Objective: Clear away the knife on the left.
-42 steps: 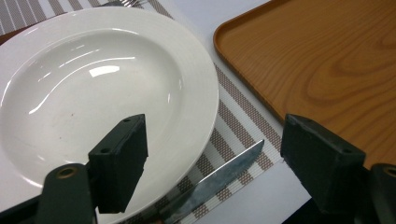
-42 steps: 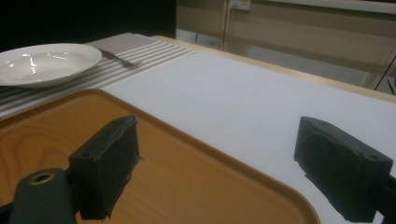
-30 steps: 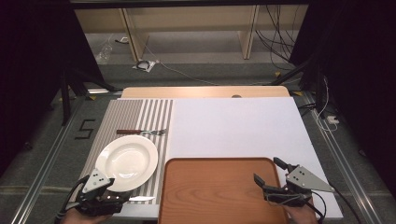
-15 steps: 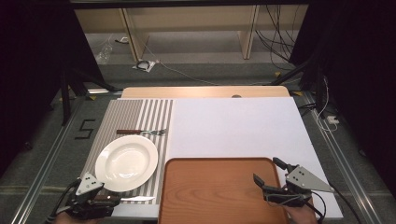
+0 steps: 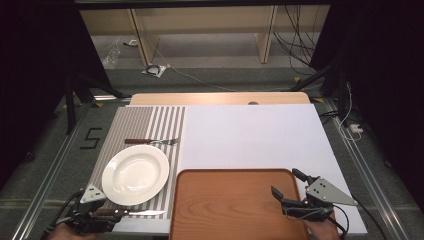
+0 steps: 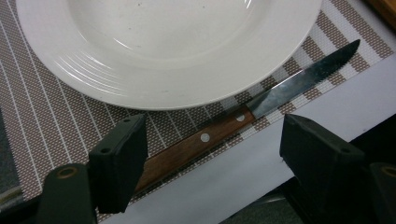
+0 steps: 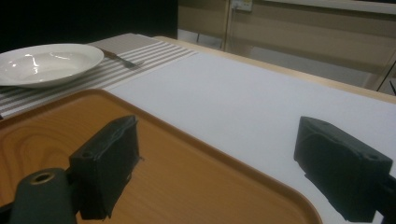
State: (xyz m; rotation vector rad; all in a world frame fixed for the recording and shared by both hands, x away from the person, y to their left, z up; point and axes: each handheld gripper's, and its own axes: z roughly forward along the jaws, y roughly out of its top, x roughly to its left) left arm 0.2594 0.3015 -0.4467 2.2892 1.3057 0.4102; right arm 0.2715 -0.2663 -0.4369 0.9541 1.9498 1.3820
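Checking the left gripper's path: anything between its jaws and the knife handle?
Nothing. In the left gripper view the left gripper is open, jaws either side of the knife handle, with bare striped placemat between. The plate lies just beyond.

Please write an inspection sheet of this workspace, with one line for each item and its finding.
Surface: white table cover, striped placemat at its left.
Job's things: knife on the placemat edge, beside the white plate.
Clutter: fork beyond the plate; wooden tray, nothing on it.
Grippers: left gripper open around the knife handle; right gripper open over the tray's corner.
Cables: several on the floor beyond the table.
Surroundings: dark, wooden shelf legs.
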